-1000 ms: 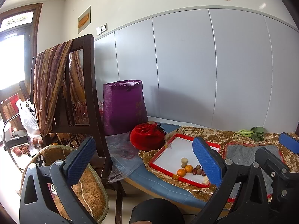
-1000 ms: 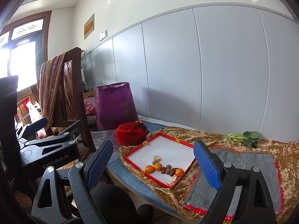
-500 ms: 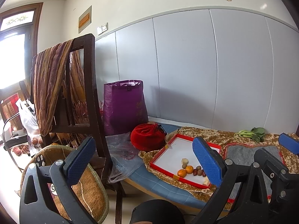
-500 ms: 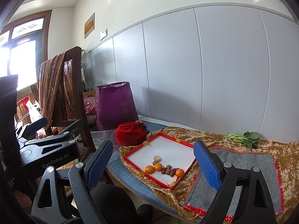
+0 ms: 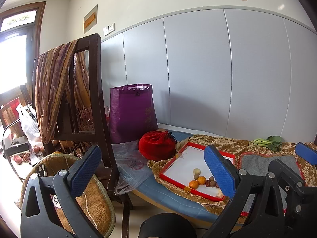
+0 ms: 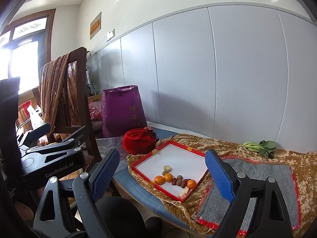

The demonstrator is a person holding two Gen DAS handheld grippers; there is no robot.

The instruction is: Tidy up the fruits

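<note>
Left claw [image 6: 34, 133] body reads "GenRobot.AI" in grey lettering.

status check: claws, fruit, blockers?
Left claw open, empty. Right claw open, empty, short of the table. Fruit clustered at near edge of red tray, untouched. Nothing between claws and tray.

Both wrist cams sit back from the tabletop [image 6: 138, 190], angled slightly down toward the wall. Left view is offset left, chair [image 5: 95, 107] close in frame. Both share the red tray [image 5: 184, 166], purple bag [image 6: 122, 113] and greens [image 6: 257, 145]
</note>
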